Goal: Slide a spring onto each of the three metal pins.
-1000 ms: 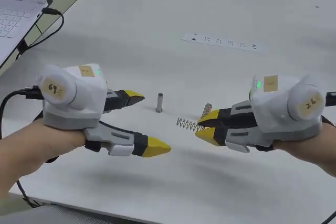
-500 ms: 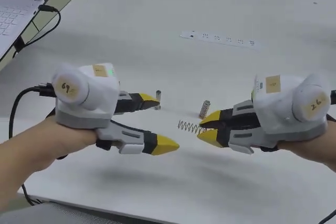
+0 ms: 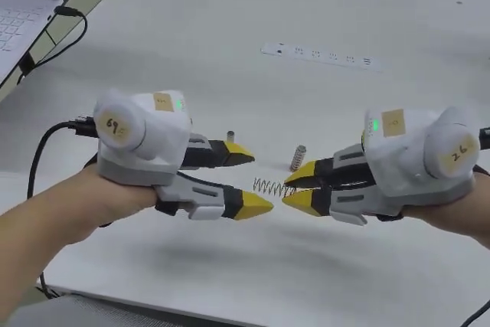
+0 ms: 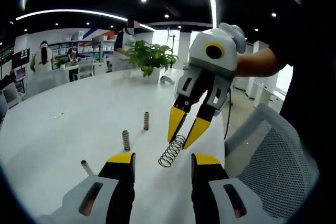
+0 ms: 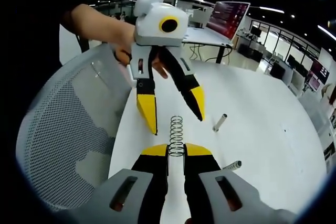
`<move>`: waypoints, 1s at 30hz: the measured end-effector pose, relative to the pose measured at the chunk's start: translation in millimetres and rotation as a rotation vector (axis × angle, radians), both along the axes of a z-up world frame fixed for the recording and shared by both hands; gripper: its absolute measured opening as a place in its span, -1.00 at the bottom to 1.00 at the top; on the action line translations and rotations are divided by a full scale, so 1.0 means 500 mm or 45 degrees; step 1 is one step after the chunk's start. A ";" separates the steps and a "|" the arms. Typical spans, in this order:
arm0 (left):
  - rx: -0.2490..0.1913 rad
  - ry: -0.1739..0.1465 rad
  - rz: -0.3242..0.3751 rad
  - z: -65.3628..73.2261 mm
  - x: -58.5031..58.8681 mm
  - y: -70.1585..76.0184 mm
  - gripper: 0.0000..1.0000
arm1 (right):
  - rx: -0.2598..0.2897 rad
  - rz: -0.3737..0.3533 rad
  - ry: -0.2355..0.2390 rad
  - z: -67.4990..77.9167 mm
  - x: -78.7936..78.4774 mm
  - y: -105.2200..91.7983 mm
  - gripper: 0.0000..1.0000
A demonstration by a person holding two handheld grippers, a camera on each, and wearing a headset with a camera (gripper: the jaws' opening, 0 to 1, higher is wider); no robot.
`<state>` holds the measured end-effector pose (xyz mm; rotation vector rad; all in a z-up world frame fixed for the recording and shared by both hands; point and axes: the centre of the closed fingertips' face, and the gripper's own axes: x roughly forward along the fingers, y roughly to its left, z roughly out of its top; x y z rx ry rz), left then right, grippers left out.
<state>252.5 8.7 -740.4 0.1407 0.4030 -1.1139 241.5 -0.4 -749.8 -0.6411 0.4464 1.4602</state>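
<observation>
Opposed gripper views — shared spring (image 4: 172, 151)

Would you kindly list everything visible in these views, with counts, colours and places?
loose spring: one, silver, one end in the right gripper
bare pin: one, grey, upright on the table behind the left gripper
pins with springs: two, grey, upright, in line with the bare pin
power strip: one, white, further back
laptop: one, open, far left
cable: one, black, beside the laptop
potted plant: one, green, table's far end
mesh chair: one, grey, at the table edge
table: one, white
left gripper: white, yellow-tipped, open
right gripper: same colours, shut on the loose spring
</observation>
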 end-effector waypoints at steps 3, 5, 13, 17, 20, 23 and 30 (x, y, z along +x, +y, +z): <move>0.000 0.011 -0.016 -0.001 -0.003 -0.004 -0.42 | 0.001 0.010 -0.003 0.002 -0.002 0.001 -0.85; 0.005 -0.002 -0.022 -0.001 -0.003 -0.005 -0.43 | 0.003 0.015 -0.002 0.003 -0.003 0.001 -0.85; 0.005 -0.003 -0.053 0.000 -0.009 -0.010 -0.69 | 0.004 0.029 -0.007 0.005 -0.005 0.002 -0.85; 0.008 -0.025 -0.061 0.002 -0.009 -0.012 -0.83 | 0.004 0.034 -0.009 0.005 -0.004 0.003 -0.85; 0.006 -0.021 -0.068 0.001 -0.012 -0.013 -0.84 | 0.006 0.037 -0.006 0.006 -0.004 0.002 -0.85; 0.017 -0.059 -0.081 0.004 -0.014 -0.013 -0.88 | 0.007 0.041 -0.007 0.007 -0.004 0.001 -0.85; 0.024 -0.091 -0.096 0.015 -0.018 -0.014 -0.90 | 0.031 0.050 -0.005 0.015 -0.004 0.000 -0.85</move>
